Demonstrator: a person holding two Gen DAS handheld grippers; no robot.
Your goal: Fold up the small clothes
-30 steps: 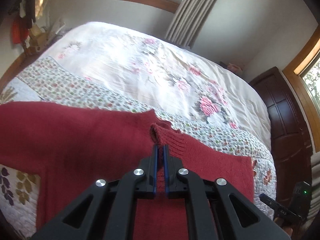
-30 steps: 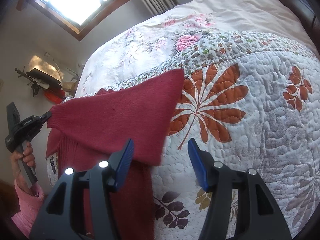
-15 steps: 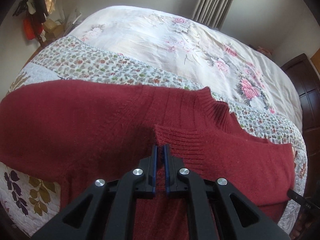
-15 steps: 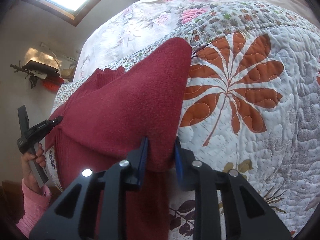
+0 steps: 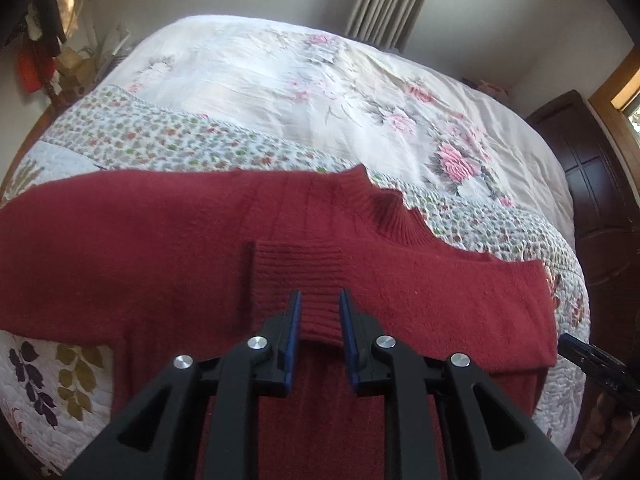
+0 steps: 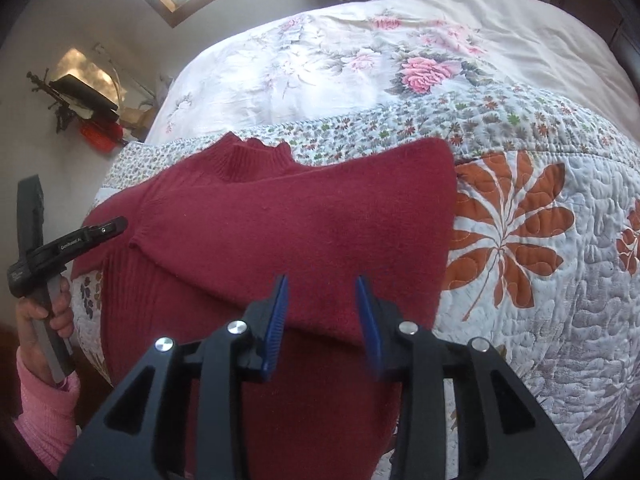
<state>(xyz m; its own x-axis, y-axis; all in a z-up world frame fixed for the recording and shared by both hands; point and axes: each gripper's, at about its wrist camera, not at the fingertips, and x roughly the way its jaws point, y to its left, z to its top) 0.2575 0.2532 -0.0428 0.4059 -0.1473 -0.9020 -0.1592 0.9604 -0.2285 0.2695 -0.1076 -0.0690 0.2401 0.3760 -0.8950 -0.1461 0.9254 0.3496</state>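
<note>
A dark red knit sweater (image 5: 160, 248) lies flat on the quilted bedspread (image 5: 168, 144), ribbed neck (image 5: 380, 208) toward the far side. Its ribbed cuff (image 5: 298, 268) rests on the chest, just ahead of my left gripper (image 5: 320, 312), which is open with its blue pads either side of the cuff's near end. In the right wrist view the sweater (image 6: 300, 224) has a sleeve folded across the body. My right gripper (image 6: 322, 300) hovers open over that fold's near edge. The left gripper (image 6: 68, 240) shows there too, at the sweater's left side.
A hand (image 6: 44, 312) in a pink sleeve holds the left tool. Beyond the quilt lies a floral sheet (image 6: 360, 52). Dark wooden furniture (image 5: 592, 184) stands right of the bed, and cluttered items (image 6: 80, 108) sit at its far left.
Both grippers have opened: the left let go of the ribbed cuff, the right let go of the sleeve fold. The sleeves now lie flat across the sweater's body.
</note>
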